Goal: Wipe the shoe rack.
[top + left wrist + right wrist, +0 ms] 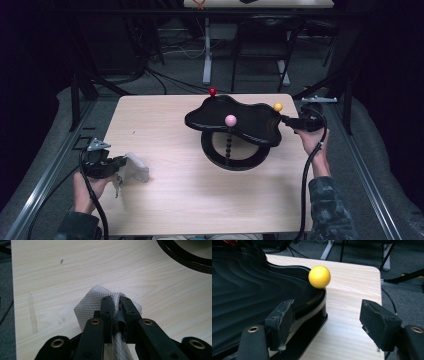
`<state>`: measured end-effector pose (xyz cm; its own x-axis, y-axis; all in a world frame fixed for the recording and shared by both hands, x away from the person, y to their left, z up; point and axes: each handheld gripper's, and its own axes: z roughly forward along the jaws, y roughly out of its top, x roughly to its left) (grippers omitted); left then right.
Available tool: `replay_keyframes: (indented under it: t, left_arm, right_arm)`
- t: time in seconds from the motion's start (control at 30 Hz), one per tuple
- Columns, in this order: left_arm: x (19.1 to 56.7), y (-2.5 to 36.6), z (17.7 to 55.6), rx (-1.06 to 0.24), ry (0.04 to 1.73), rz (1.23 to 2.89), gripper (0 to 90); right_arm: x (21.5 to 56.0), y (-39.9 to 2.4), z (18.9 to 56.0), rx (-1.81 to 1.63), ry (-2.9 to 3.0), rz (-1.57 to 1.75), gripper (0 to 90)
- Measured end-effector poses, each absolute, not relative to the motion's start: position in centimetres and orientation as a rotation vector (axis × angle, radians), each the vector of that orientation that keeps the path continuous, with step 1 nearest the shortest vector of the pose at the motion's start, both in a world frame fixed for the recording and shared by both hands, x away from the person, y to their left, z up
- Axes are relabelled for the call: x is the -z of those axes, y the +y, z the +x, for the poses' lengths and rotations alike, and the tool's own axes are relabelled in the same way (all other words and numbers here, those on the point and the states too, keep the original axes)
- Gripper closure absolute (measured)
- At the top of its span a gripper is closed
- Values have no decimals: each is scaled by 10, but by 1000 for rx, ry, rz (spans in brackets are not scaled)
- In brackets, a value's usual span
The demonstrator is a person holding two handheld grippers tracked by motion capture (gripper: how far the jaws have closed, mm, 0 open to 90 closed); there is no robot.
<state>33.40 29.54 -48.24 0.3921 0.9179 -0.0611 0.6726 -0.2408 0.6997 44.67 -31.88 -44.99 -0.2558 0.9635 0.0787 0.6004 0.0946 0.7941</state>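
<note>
A black wavy-edged tray [250, 131] stands on a beaded stem [229, 145] over a black ring base [218, 161] at the table's right middle. On its rim sit a pink ball [230, 120], a red ball [212, 91] and a yellow ball [278, 106]. My right gripper [287, 120] is at the tray's right edge. In the right gripper view my right gripper [325, 306] is open, with the tray's rim [249, 282] between the jaws below the yellow ball [319, 276], and the pads do not press it. My left gripper [116, 301] is shut on a white cloth [90, 307] at the table's front left.
The light wooden table [165, 115] has bare wood between the cloth [136, 167] and the ring base [185, 257]. Dark floor, cables and metal stands lie beyond the far edge. Grey rails run along both sides.
</note>
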Motion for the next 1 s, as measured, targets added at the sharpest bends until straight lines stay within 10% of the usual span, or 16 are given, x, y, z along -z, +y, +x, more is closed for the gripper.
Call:
replay_keyframes:
  t: [1.0]
  left_arm:
    - [483, 293, 337, -472, 1337, 2009, 811]
  right_arm:
    - [507, -258, 318, -1068, 1906, 1542, 137]
